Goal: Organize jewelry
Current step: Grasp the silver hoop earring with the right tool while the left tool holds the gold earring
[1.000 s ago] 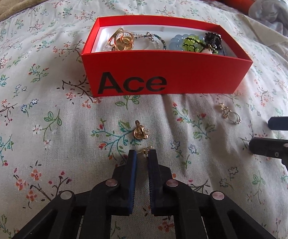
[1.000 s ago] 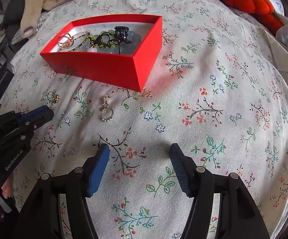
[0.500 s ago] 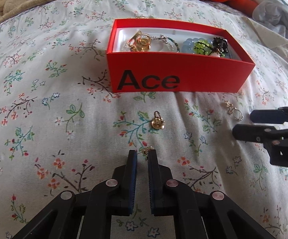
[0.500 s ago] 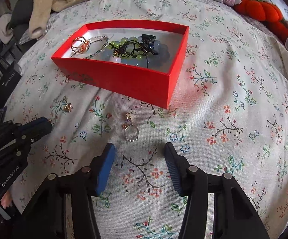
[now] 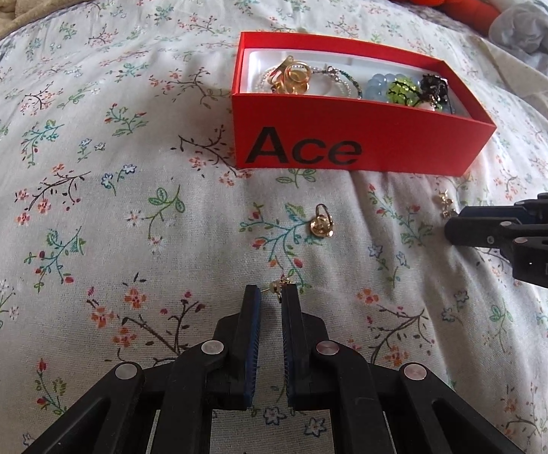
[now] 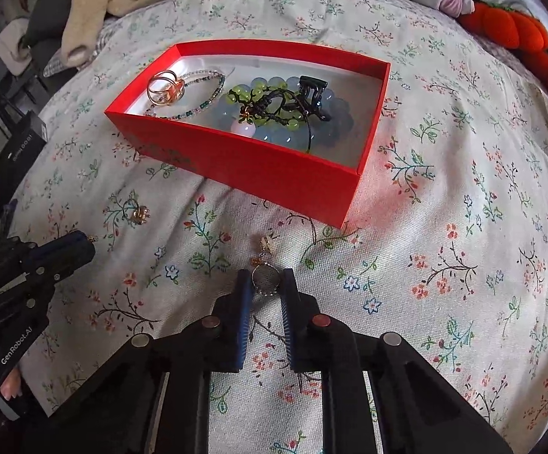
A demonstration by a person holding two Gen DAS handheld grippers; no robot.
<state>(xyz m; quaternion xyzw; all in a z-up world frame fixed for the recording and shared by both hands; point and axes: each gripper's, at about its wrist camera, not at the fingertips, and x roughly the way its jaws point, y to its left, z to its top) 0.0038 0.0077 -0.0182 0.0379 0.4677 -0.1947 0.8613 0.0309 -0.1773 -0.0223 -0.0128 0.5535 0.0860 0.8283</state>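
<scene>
The left gripper (image 5: 271, 292) is clenched on a tiny gold earring (image 5: 278, 285) at its very tips; the piece is so small that its shape is hard to make out, and in the right wrist view it is only a glint at that gripper's tip. The right gripper (image 6: 266, 280) has just been closing, and its pads now pinch a silver ring with a charm (image 6: 264, 274) lying on the floral bedspread (image 6: 444, 227). The ring's lower rim is tucked behind the pads. From the left wrist view only the charm end shows, the rest hidden behind the right gripper.

A gold clip earring (image 5: 322, 224) lies loose on the bedspread between the two grippers and the red box (image 5: 365, 140). The box sits farther off. The right wrist view looks into it: gold rings, a beaded strand, green and pale blue bead bracelets, a dark claw clip. The left wrist view alone shows its "Ace" lettering. An orange plush (image 6: 512, 34) is cut off at the far right.
</scene>
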